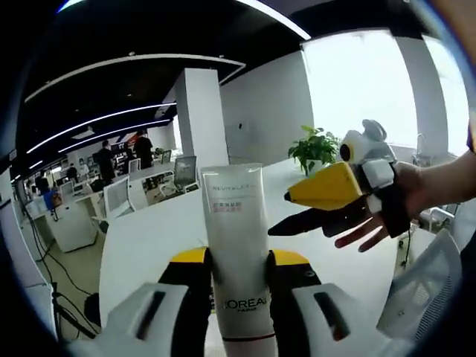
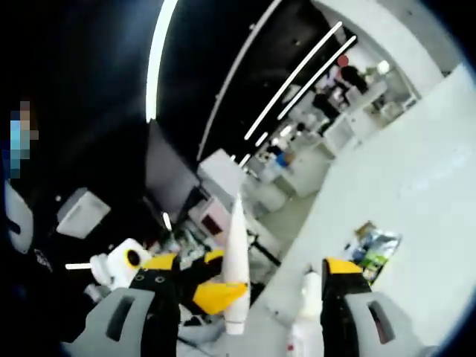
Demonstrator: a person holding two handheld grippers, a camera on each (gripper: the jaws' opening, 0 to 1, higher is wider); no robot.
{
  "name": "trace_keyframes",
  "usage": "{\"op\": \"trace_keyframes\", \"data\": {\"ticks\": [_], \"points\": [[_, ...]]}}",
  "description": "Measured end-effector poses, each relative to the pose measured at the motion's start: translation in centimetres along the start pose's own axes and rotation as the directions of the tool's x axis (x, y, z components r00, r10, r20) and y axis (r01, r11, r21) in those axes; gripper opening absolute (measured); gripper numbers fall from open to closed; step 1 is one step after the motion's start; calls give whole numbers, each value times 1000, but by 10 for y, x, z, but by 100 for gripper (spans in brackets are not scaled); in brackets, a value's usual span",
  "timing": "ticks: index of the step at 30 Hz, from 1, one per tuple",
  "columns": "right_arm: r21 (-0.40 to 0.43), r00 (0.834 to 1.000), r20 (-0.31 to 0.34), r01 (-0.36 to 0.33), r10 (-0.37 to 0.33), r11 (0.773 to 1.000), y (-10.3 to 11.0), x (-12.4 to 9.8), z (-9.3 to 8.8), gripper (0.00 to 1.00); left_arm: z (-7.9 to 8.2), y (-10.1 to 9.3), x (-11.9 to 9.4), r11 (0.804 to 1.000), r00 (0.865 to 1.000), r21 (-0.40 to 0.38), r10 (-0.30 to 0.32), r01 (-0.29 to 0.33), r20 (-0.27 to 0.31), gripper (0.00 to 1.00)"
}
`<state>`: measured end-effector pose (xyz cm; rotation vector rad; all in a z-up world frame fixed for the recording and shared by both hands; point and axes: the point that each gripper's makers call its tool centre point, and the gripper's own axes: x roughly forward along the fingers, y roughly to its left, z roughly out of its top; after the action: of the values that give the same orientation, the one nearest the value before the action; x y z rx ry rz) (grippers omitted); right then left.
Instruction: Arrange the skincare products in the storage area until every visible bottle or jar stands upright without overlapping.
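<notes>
A white L'Oréal tube (image 1: 236,238) stands upright between the yellow-tipped jaws of my left gripper (image 1: 238,277), which is shut on it above the white table (image 1: 149,238). A hand holds my right gripper (image 1: 280,215) just right of the tube, with its jaws apart and nothing in them. In the right gripper view the same tube (image 2: 236,268) appears edge-on, pinched by the left gripper (image 2: 212,290). My right gripper (image 2: 251,274) stands wide open there. A white bottle (image 2: 305,323) stands low on the table between its jaws.
A colourful packet (image 2: 375,245) lies on the white table (image 2: 401,193). A potted plant (image 1: 314,147) stands at the table's far edge. Office desks, chairs and people (image 1: 141,149) are in the background, and a white mesh chair (image 1: 424,290) is at the right.
</notes>
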<state>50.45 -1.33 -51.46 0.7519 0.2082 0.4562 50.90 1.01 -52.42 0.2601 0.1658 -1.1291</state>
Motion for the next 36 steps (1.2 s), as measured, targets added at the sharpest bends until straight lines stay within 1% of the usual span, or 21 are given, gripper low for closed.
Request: {"op": "trace_keyframes", "data": {"ticks": [8,14,20,22,24,26,28,30,32,34,36], "points": [[4,999,-13,-34,34,999,8,5,-4,69,2,-13,-4,999,999,15,-33,33,1,25],[32,998,-42,-49,50,998,12,6,-7,57,1,-15,-5,999,999,27,-35,35,-6,25],[28,998,-29,-61,62,998,14,7,-2,42,-2,-21,-3,999,999,15,-45,45,-15,25],[32,998,-31,-58,59,998,14,7,-2,40,-3,-23,-2,999,999,8,-44,44,-15,25],[-4,999,-46,-29,28,1000,9,6,-4,40,-4,-24,-1,999,999,14,-39,40,-20,25],[-14,998,-61,-22,21,1000,8,6,-5,36,-5,-24,-1,999,999,10,-40,40,-26,25],[-19,998,-60,-13,12,1000,6,6,-5,32,-5,-23,-1,999,999,11,-35,35,-27,25],[-35,999,-50,-6,4,999,6,6,-3,25,-6,-23,-1,999,999,9,-32,32,-29,25],[-52,998,-60,-14,11,999,5,6,-4,19,-6,-22,-2,999,999,-4,-32,31,-31,25],[-59,997,-81,-15,10,998,5,7,-6,19,-8,-22,-2,1000,999,-5,-29,29,-34,25],[-65,996,-87,-13,8,998,5,8,-7,17,-9,-22,-3,1000,999,-3,-29,28,-38,25]]}}
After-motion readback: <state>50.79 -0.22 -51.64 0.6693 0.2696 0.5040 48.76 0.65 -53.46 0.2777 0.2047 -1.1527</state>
